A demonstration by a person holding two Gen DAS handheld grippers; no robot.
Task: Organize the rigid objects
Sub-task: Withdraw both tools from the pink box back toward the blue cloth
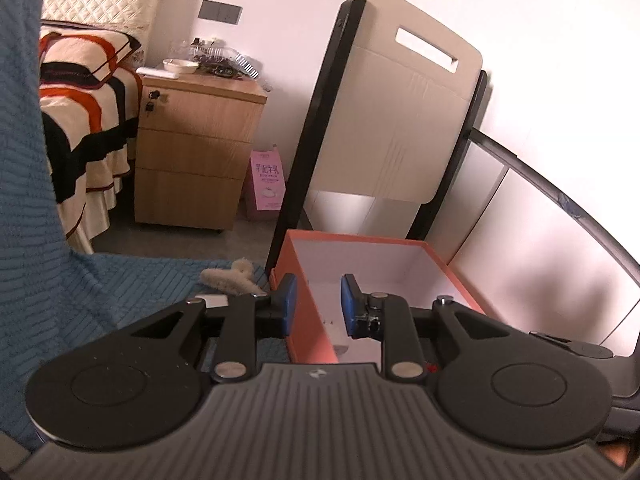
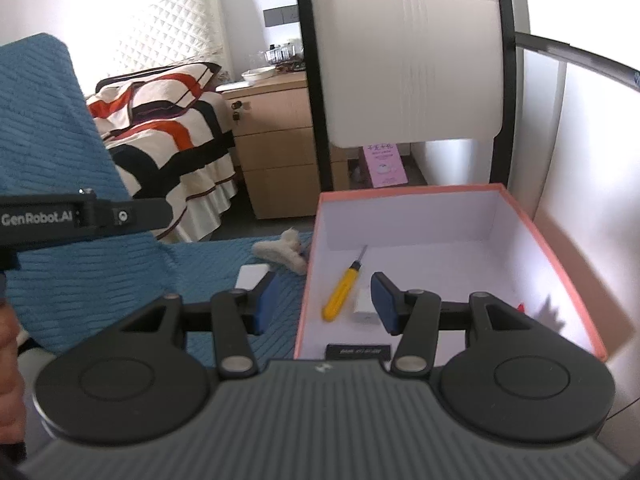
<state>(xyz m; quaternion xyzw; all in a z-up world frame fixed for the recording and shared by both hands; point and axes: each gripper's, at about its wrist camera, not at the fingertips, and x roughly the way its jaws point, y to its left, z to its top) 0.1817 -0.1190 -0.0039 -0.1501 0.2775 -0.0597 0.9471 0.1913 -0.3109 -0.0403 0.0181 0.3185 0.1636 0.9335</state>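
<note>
Between picks: both grippers' fingers (image 2: pixel 266 304) gape empty above the orange box (image 2: pixel 560 248); next, grasp the white card (image 2: pixel 253 276) beside it.

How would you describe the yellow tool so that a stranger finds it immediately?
Look for the open orange box with a white inside, standing on the blue blanket. On its floor, near the left wall, lies a screwdriver. Its bright yellow handle sets it apart from the white block beside it.

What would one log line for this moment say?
box: holds screwdriver, white block | outside on blanket: fuzzy clip, white card | left gripper: empty | right gripper: empty
</note>
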